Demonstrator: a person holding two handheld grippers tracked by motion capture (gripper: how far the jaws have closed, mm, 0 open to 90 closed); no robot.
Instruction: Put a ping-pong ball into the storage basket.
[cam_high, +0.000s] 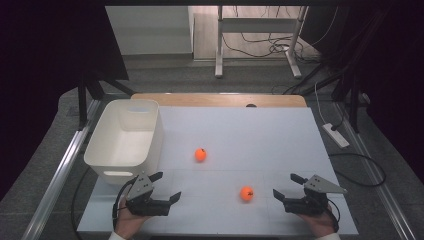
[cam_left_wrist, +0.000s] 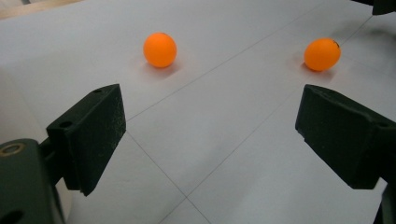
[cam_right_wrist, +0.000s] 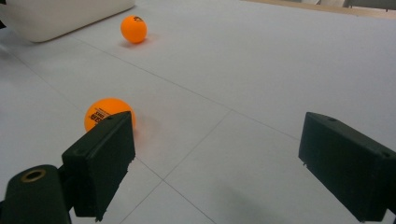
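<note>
Both the left gripper (cam_high: 167, 186) and right gripper (cam_high: 286, 184) hang wide open and empty near the front edge of the white table (cam_high: 280, 135), where the nearer small orange plastic ball (cam_high: 246, 193) could roll off if nudged.

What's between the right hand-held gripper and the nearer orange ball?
Nothing visible. The right hand-held gripper has open jaws, and only bare white table lies between it and the near ball. The far ball and the bin sit well off that path.
</note>
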